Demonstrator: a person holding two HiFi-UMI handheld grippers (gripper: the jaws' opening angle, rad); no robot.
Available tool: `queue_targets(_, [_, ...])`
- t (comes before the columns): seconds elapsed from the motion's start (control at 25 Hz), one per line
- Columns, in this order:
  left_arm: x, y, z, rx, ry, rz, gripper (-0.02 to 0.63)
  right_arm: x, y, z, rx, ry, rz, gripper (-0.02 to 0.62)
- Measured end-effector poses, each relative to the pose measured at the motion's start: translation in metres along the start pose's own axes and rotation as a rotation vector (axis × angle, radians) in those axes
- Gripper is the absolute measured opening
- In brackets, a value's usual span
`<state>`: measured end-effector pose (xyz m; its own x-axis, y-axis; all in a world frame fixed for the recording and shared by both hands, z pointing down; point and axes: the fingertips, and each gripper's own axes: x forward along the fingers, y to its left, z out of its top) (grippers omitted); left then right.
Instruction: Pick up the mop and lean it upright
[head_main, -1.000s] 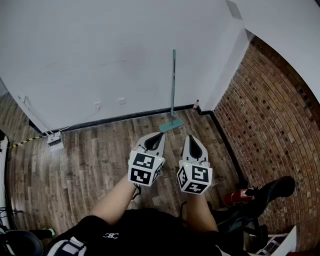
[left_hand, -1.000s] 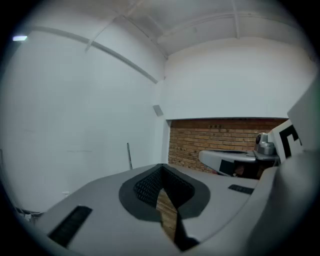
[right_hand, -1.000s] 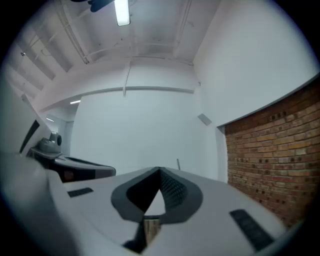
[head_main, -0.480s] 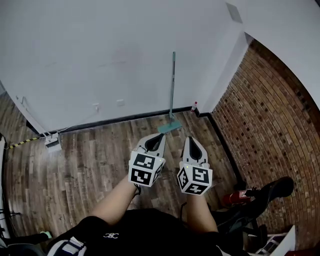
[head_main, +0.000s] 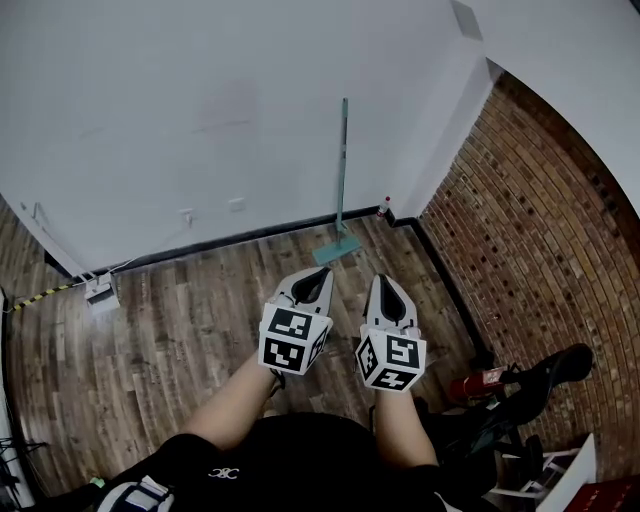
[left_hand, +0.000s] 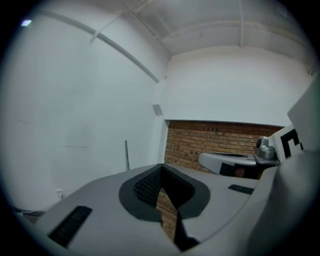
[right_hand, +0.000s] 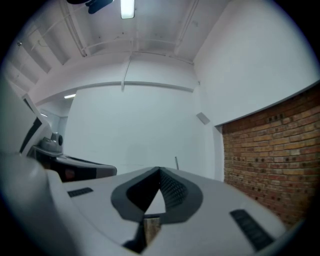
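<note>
Head view: mop (head_main: 342, 180) against wall (head_main: 200, 120) (brick wall (head_main: 520, 200) beside), floorboards (head_main: 200, 300) before it.

Teal mop (head_main: 343, 170), upright against white wall (head_main: 200, 120), head on wooden floor (head_main: 190, 320)

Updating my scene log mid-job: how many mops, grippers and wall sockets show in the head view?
Mop: 1
Grippers: 2, left gripper and right gripper, both shut and empty
Wall sockets: 2
Total: 5

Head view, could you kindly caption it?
Mop leans upright against the white wall; left gripper and right gripper shut, empty.
</note>
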<state>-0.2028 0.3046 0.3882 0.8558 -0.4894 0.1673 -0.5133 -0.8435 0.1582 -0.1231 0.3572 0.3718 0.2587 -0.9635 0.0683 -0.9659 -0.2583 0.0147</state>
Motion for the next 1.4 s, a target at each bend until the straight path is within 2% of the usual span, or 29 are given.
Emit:
queue_targets(0.16, [0.000,0.014,-0.007,-0.016,0.016,-0.022,-0.006,0.004,0.009,-0.008,0.001,0.015,-0.029,0.011])
queue_targets(0.32, [0.006,0.032,-0.009,-0.048,0.013,-0.009,-0.006,0.014,0.015,-0.015,-0.013,0.033,-0.033,0.012])
queue_targets(0.6, [0.039,0.047,-0.007,-0.025,0.011,0.004,-0.006,0.053,0.000,-0.017,0.008,0.022,-0.033,0.011])
queue_targets(0.84, [0.099,0.060,0.002,0.008,0.020,0.028,-0.006,0.111,-0.028,-0.028,0.047,0.026,0.005,0.011])
queue_targets(1.4, [0.264,0.080,0.041,0.029,0.029,0.084,-0.006,0.251,-0.135,-0.011,0.063,0.004,0.057,0.011])
